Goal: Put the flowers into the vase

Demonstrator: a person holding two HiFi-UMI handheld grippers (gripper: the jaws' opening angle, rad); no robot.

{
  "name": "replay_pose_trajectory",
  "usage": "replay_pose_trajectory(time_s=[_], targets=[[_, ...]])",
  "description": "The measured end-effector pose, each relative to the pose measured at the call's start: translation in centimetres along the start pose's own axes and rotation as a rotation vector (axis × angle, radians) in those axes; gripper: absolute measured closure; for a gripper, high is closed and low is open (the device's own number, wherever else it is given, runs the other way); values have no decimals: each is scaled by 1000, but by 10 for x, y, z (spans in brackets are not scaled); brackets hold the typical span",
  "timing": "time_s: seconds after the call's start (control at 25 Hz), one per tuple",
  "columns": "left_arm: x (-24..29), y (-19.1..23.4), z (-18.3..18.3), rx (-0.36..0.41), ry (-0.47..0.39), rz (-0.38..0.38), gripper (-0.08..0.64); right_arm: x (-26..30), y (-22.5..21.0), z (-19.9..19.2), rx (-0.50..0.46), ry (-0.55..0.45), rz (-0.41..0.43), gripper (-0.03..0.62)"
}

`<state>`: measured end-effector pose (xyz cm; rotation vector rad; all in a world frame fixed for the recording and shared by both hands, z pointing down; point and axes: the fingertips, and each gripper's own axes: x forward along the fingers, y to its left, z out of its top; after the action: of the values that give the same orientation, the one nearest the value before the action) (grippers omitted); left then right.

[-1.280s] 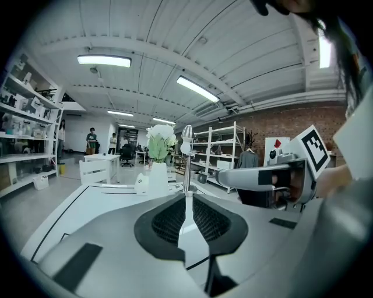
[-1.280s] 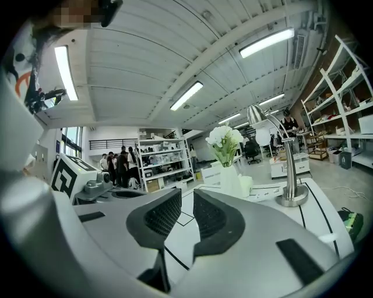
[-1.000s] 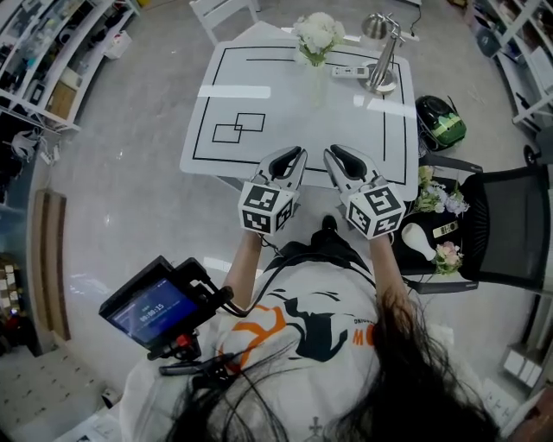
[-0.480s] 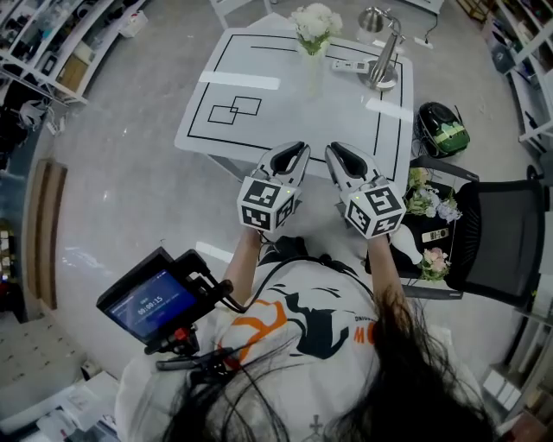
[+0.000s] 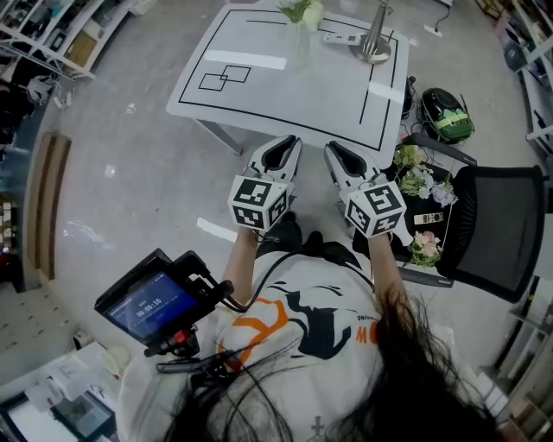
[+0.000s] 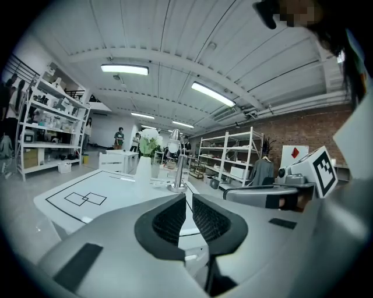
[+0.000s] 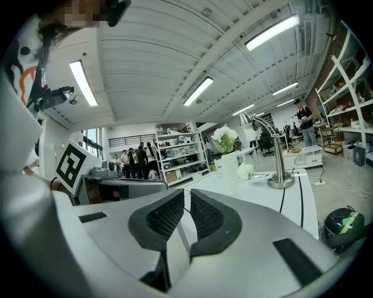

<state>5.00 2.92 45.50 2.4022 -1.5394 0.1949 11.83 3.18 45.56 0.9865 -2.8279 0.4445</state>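
Observation:
A white vase [image 5: 300, 36] with white flowers [image 5: 301, 9] stands at the far side of the white table [image 5: 259, 86]; it also shows in the left gripper view [image 6: 143, 167] and the right gripper view [image 7: 231, 163]. Loose flowers [image 5: 416, 180] lie on the black chair [image 5: 498, 226] to my right, with a pink bunch [image 5: 425, 248] nearer me. My left gripper [image 5: 284, 148] [image 6: 186, 199] is shut and empty, held before the table's near edge. My right gripper [image 5: 333, 152] [image 7: 186, 195] has just been closing, with nothing between its pads.
A silver desk lamp [image 5: 374, 36] and a white remote [image 5: 341, 37] sit on the table beside the vase. A black and green helmet-like thing [image 5: 448, 117] lies on the floor by the chair. Shelves [image 6: 41, 134] line the room. People [image 7: 133, 160] stand far off.
The table has slid up and away in the head view. Both grippers, once over its near edge, are now over the floor just before it. The chair with the flowers appears closer.

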Motion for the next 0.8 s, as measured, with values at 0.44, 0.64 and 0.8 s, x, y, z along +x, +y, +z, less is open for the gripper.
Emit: replay_pose_trajectory(time_s=[0.44, 0.64, 0.8], targets=[[-30, -41, -25, 13, 30, 23, 517, -35, 22, -19, -17, 0, 53, 566], [-39, -44, -27, 31, 36, 26, 517, -33, 32, -19, -32, -3, 65, 571], [-43, -45, -25, 34, 31, 30, 517, -32, 39, -17, -41, -5, 76, 572]])
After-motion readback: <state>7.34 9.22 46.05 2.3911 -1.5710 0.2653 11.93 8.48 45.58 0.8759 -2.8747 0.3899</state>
